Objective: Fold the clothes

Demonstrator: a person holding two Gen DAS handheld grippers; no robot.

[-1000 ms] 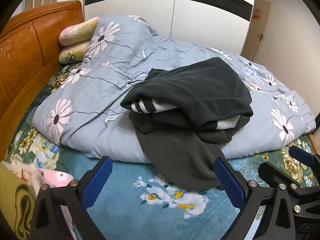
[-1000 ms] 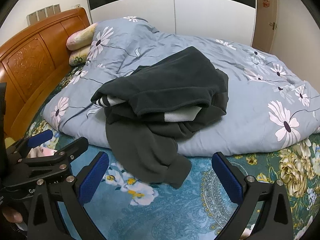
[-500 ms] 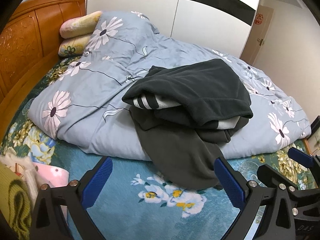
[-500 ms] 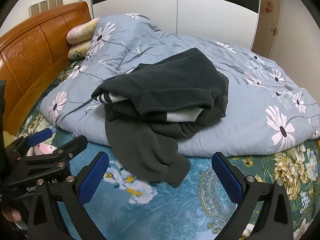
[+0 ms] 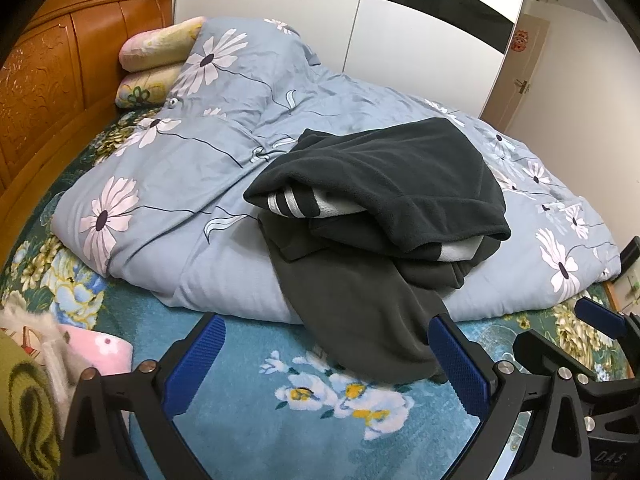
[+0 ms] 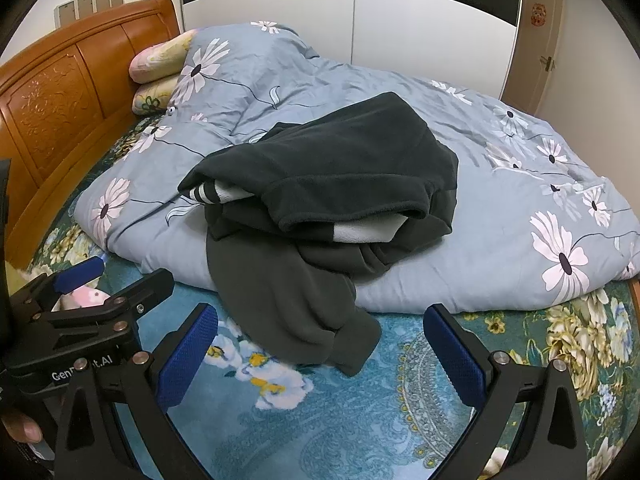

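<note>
A crumpled garment point(image 5: 376, 216) lies on top of the bunched duvet point(image 5: 224, 184), one end hanging off the duvet's near edge onto the bed sheet point(image 5: 256, 408). The duvet spreads across the bed's middle. 2 pillows point(image 5: 154, 62) are stacked at the head end, against the headboard point(image 5: 52, 80), partly under the duvet. The wardrobe point(image 6: 420, 32) stands behind the bed's far side.

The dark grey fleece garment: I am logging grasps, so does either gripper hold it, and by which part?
Nothing is held. The left gripper and right gripper are both open, short of the dark grey fleece garment.
</note>
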